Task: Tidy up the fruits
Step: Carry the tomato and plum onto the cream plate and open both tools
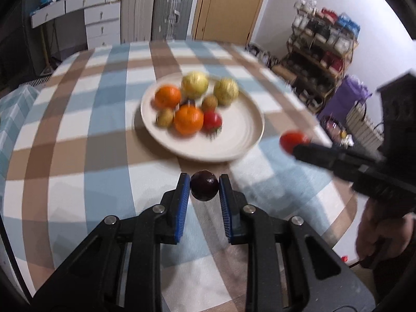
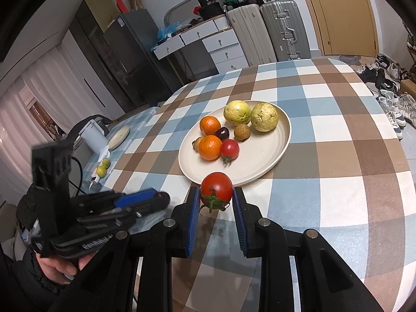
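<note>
One plate (image 2: 282, 140) sits mid-frame in the right wrist view, and it carries eight fruits. Two are oranges (image 2: 209, 125), two are pale green guavas (image 2: 237, 112), two are small brown fruits (image 2: 242, 131) — one half hidden behind an orange — one is a tomato (image 2: 229, 149) and one is a dark plum (image 2: 223, 133). Off the plate there is a second tomato (image 2: 217, 188) at lower centre and a second plum (image 1: 204, 185) at lower centre of the left wrist view. Two small limes (image 2: 101, 170) lie at mid-left, with one smaller plate (image 2: 119, 133) above them. Two suitcases (image 2: 283, 30) stand side by side at top — a third, teal one lies higher up.
</note>
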A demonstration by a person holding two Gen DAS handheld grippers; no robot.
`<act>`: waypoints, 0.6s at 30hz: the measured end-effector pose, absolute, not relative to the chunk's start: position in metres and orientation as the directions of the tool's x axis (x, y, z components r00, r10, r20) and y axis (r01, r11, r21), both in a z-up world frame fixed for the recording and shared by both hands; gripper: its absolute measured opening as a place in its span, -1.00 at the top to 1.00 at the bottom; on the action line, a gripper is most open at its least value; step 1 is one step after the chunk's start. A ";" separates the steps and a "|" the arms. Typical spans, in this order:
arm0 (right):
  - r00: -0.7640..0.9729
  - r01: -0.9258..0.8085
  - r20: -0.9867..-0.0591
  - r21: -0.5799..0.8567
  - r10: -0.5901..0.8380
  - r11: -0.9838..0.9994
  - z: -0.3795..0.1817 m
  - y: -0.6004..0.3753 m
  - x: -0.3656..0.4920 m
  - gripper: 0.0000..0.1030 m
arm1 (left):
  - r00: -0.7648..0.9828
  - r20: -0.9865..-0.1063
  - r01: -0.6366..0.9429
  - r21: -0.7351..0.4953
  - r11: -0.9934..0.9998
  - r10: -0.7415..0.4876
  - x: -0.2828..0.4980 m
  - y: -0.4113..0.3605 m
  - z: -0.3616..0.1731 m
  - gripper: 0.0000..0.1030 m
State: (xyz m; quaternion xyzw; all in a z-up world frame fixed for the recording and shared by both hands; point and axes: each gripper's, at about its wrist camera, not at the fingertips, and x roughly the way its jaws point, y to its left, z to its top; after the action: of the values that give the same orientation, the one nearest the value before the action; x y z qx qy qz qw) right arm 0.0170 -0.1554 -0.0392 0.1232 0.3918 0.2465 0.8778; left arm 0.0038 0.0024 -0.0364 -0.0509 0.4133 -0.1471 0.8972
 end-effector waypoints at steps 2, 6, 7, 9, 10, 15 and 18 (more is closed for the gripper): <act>0.573 -0.337 -0.623 0.413 0.532 0.846 -0.038 -0.156 0.017 0.50 | 0.622 -0.700 0.247 -0.249 0.936 -0.350 0.008 0.004 -0.024 0.60; 0.587 -0.333 -0.607 0.422 0.536 0.843 -0.033 -0.159 0.020 0.50 | 0.616 -0.674 0.295 -0.282 0.913 -0.408 0.027 -0.004 -0.005 0.60; 0.590 -0.332 -0.604 0.423 0.535 0.843 -0.031 -0.160 0.022 0.50 | 0.604 -0.672 0.310 -0.298 0.903 -0.429 0.035 -0.007 -0.002 0.60; 0.600 -0.329 -0.596 0.424 0.533 0.844 -0.029 -0.162 0.025 0.50 | 0.590 -0.673 0.317 -0.316 0.894 -0.447 0.049 -0.013 0.001 0.60; 0.605 -0.327 -0.592 0.424 0.532 0.844 -0.028 -0.163 0.028 0.50 | 0.579 -0.673 0.327 -0.326 0.887 -0.461 0.057 -0.016 0.002 0.60; 0.627 -0.296 -0.582 0.437 0.518 0.849 -0.027 -0.178 0.045 0.50 | 0.542 -0.680 0.334 -0.366 0.869 -0.494 0.103 -0.029 0.000 0.60; 0.635 -0.284 -0.591 0.421 0.498 0.862 -0.029 -0.182 0.060 0.50 | 0.510 -0.690 0.335 -0.391 0.857 -0.514 0.127 -0.036 -0.008 0.60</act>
State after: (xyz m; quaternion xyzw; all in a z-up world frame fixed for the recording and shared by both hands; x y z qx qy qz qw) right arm 0.0595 -0.1824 -0.0286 0.1457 0.3667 0.2190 0.8924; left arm 0.1270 -0.0363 -0.0079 -0.1040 0.4294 -0.2461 0.8627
